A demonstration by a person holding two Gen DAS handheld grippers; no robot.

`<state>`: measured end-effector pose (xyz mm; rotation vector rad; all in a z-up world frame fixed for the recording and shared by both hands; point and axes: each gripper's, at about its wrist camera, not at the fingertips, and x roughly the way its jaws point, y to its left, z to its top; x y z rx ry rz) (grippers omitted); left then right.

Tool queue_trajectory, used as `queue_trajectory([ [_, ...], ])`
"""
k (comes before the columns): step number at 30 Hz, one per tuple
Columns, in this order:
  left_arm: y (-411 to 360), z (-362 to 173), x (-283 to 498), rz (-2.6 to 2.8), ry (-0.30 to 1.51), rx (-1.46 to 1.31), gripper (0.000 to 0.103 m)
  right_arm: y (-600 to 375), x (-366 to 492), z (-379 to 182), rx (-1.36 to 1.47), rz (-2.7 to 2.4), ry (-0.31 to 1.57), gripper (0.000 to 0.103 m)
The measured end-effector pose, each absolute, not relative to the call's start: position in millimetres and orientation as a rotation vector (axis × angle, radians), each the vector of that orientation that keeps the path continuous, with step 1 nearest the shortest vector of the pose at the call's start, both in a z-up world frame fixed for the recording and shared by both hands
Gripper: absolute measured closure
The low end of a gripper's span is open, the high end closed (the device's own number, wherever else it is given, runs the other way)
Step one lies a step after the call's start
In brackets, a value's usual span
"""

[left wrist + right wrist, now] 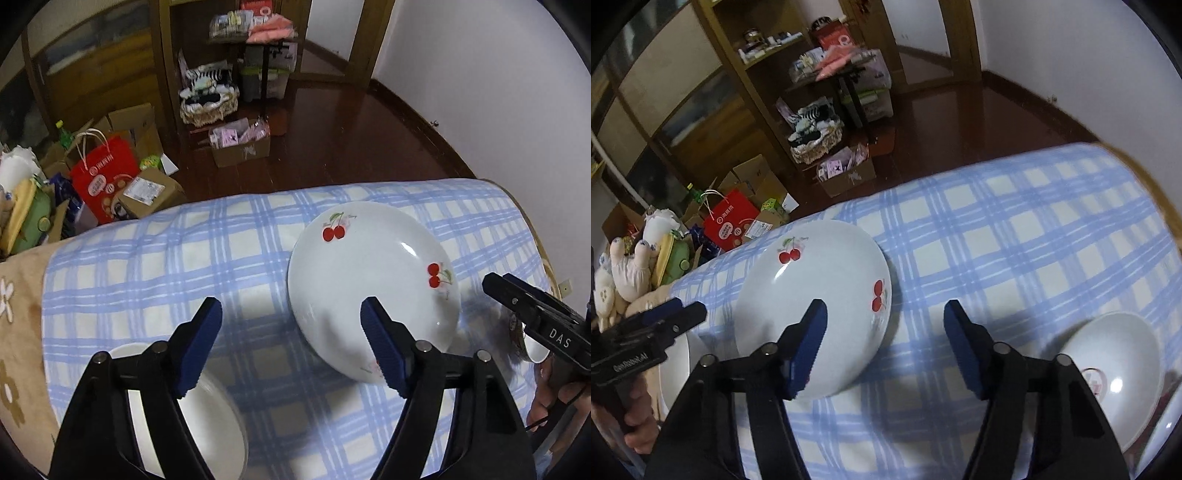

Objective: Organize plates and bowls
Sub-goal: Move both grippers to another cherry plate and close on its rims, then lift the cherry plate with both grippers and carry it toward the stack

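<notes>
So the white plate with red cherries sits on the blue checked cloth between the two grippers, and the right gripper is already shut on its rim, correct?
Not quite. The white plate with red cherries does sit on the blue checked cloth between the grippers, but the right gripper is open and grips nothing. The right wrist view shows one finger over the plate's edge and only cloth between the pads.

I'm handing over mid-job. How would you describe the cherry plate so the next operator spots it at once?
Start at the table under the blue-and-cream checked cloth. Near its middle lies a round white ceramic plate, between a plain white bowl on one side and a white bowl with a red mark inside on the other. Only this plate carries pairs of red cherries around its rim.
</notes>
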<state>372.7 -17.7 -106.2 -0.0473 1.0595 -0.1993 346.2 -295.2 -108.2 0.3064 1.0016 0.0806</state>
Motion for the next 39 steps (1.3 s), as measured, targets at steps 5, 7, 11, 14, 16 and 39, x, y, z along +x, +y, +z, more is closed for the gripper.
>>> queue_trajectory([
  [5,-20,-133,391,-0.189,1.106,-0.048,0.040,-294,362,-125,0.333,0.068,1.045,0.068],
  [7,-21,-144,399,-0.170,1.151,-0.059,0.041,-293,366,-129,0.324,0.059,1.054,0.071],
  [11,-21,-163,409,-0.142,1.196,-0.084,0.050,-290,373,-139,0.306,0.057,1.085,0.073],
  [14,-21,-170,413,-0.151,1.225,-0.092,0.061,-287,376,-148,0.289,0.053,1.107,0.077],
  [16,-20,-171,413,-0.156,1.222,-0.091,0.068,-285,377,-151,0.285,0.059,1.114,0.085],
  [39,-21,-161,396,-0.190,1.235,-0.190,0.094,-282,364,-150,0.338,0.050,1.151,0.094],
])
